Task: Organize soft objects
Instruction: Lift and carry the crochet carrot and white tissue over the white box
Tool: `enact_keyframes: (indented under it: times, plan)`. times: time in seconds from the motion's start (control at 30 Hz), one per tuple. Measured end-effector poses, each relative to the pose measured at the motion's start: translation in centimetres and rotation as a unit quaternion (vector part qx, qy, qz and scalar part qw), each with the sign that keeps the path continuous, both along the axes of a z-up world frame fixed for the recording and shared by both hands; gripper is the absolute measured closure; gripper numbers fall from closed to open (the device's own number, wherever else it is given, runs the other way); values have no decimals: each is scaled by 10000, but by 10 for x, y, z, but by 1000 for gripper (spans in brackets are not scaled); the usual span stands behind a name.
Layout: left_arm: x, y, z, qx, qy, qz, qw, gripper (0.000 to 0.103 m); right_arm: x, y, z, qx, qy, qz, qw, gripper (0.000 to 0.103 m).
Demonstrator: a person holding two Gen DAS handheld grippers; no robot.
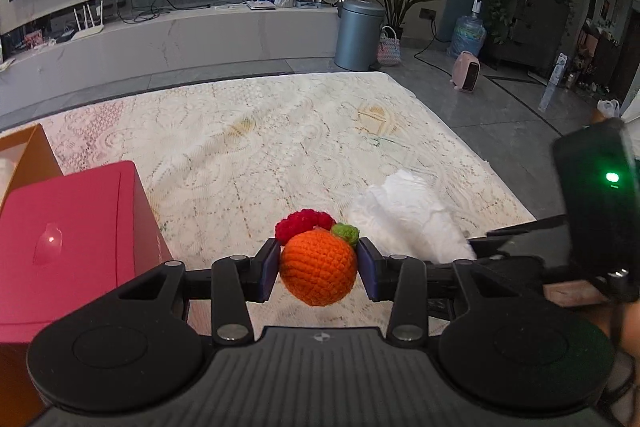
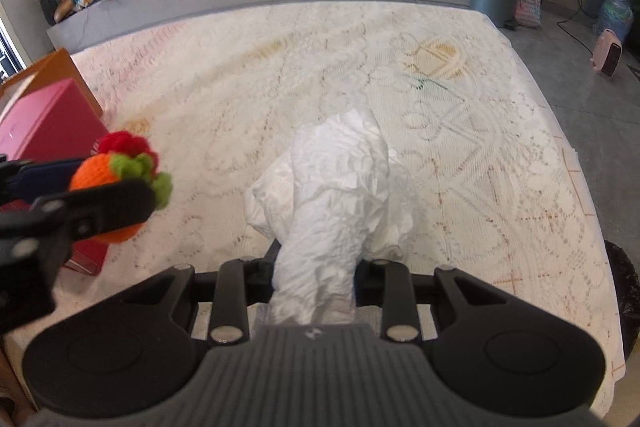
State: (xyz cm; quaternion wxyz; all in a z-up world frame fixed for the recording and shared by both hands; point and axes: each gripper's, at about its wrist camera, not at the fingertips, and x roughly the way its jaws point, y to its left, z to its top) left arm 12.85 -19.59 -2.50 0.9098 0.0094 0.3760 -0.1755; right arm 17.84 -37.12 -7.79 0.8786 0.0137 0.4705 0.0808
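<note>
My left gripper (image 1: 319,269) is shut on a crocheted orange ball (image 1: 318,269) with a green leaf and a red crocheted piece (image 1: 304,221) attached behind it, held above the lace-covered table (image 1: 260,147). It also shows in the right wrist view (image 2: 116,187), at the left. My right gripper (image 2: 316,275) is shut on a crumpled white tissue (image 2: 332,195), which bulges forward over the table. The tissue also shows in the left wrist view (image 1: 408,219), to the right of the ball.
A pink box (image 1: 72,239) stands at the left, with an orange box (image 1: 24,155) behind it. Beyond the table are a grey bin (image 1: 358,35), a TV bench and plants. The floor lies off the table's right edge.
</note>
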Motion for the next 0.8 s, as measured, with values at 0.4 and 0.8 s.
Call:
enact_keyframes:
  times: [0.4,0.8]
  plan:
    - [35,1,27,12,-2,89,10000,56,38,-31,-3,359,-19,-1140,9928,76]
    - [81,73,101,186,-842,649,9942,56,87,13,110,-120,-1080,-1391,9843,76]
